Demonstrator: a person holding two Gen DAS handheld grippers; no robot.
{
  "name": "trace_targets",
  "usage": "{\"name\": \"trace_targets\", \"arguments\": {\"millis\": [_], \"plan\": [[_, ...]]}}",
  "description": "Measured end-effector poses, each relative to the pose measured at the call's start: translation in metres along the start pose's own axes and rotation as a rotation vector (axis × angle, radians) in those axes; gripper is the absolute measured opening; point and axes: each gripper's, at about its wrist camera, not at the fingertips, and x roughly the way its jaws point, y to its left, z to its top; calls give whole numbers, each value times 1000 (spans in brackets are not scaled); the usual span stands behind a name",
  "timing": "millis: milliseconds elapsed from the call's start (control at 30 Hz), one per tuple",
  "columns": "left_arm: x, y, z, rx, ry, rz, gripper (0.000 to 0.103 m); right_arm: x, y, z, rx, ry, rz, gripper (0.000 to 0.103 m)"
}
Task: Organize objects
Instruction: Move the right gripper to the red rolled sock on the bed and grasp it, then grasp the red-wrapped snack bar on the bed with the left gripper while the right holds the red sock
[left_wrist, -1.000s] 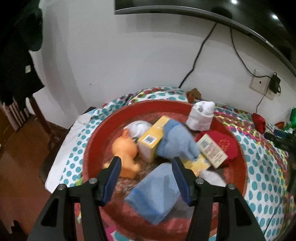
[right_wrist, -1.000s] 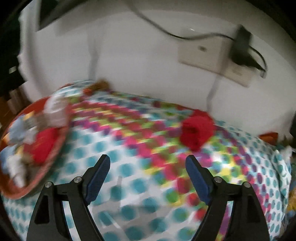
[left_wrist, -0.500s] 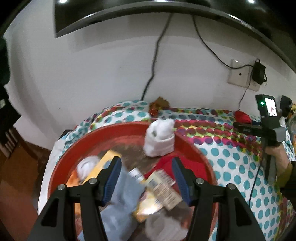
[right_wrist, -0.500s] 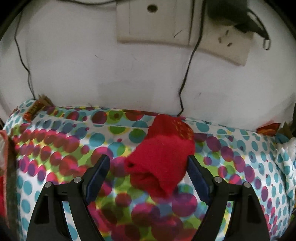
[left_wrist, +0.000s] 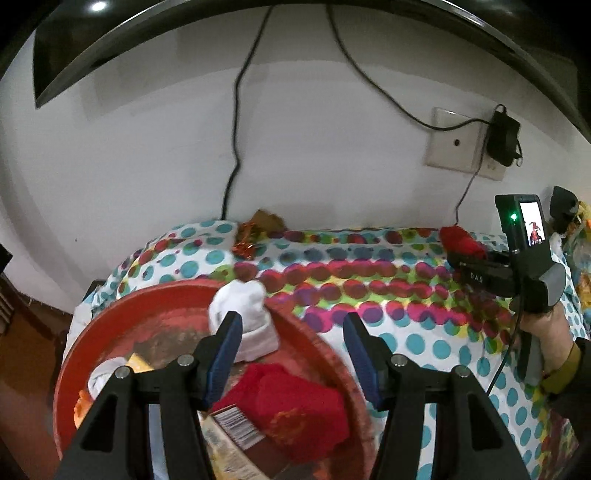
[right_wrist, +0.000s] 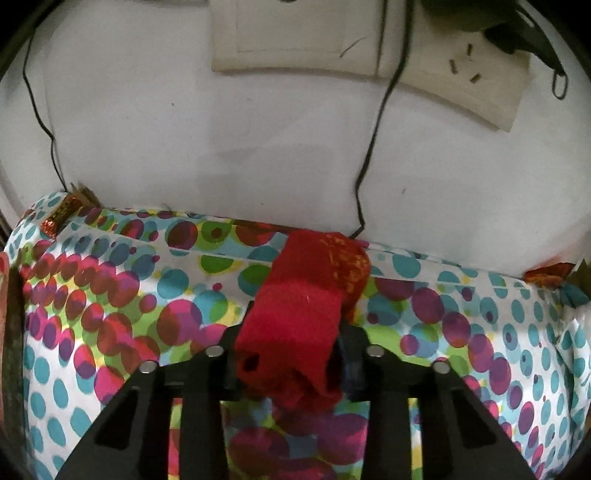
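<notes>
A rolled red sock (right_wrist: 303, 310) lies on the dotted cloth (right_wrist: 110, 314) near the wall, and my right gripper (right_wrist: 295, 354) is shut on it, its dark pads squeezing both sides. From the left wrist view the same red sock (left_wrist: 461, 238) shows at the far right with the right gripper (left_wrist: 480, 269) on it. My left gripper (left_wrist: 293, 347) hangs open over the right rim of the red basin (left_wrist: 147, 310), nothing between its fingers. Inside the basin lie a white sock (left_wrist: 245, 314), a red cloth (left_wrist: 295, 402) and a barcoded box (left_wrist: 232, 432).
A person's hand (left_wrist: 546, 332) holds the right gripper. Black cables (left_wrist: 232, 147) run down the white wall to a socket plate (left_wrist: 458, 144) with a charger. Shiny wrapped sweets (left_wrist: 251, 240) sit at the table's far edge. More clutter lies at the far right (left_wrist: 576, 236).
The right gripper came down around the red sock and closed on it. The left gripper swung right, from over the basin's middle to its right rim, still open.
</notes>
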Motion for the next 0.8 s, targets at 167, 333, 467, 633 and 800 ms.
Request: {"name": "trace_targets", "arguments": {"millis": [167,333,467,633,800], "plan": [[4,-20,4,49,6,-2,58,-17,-4,-18,-12,-6,40,26],[12,-21,15,30,2,-11,58,-37,-9,-45,-34,-4,78,26],[37,-17,35,36,29,-24,60,-49,-14,-59,-43,1,112,26],[86,-4,63,33,100,-66,60,-47,-11,-63,-43,4,134,27],[142,21,84,-11,200,-48,60,-49,-18,-63,-24,6,165,28]]}}
